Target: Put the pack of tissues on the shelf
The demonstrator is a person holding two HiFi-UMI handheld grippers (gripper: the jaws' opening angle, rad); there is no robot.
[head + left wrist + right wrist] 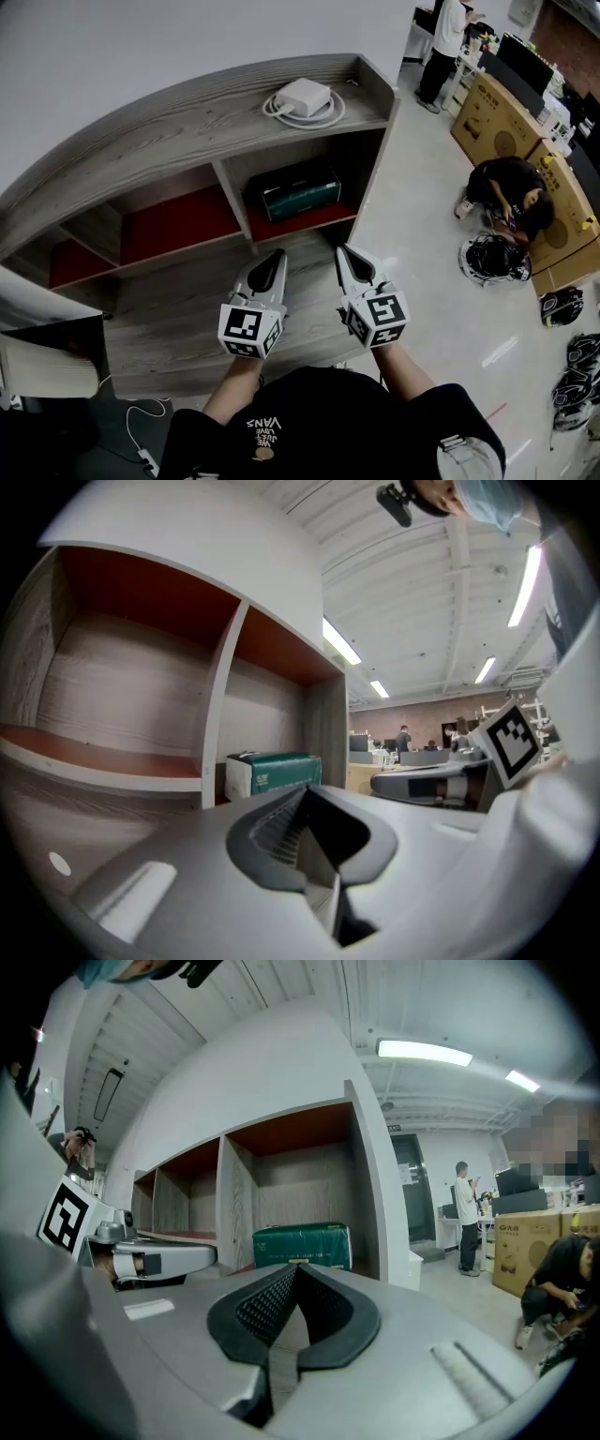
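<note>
The green pack of tissues (300, 190) lies in the rightmost compartment of the grey wooden shelf (187, 127), on its red floor; it also shows as the green pack (272, 772) in the left gripper view and the green pack (302, 1244) in the right gripper view. My left gripper (275, 258) is shut and empty, a short way in front of the shelf. My right gripper (345, 253) is shut and empty beside it, pointing level toward the same compartment. Neither touches the pack.
A white adapter with a coiled cable (304, 99) rests on the shelf's top. Two more red-floored compartments (169, 223) lie to the left. A person crouches (506, 192) by cardboard boxes (492, 117) at right; helmets (492, 258) lie on the floor. A cable (141, 412) trails at lower left.
</note>
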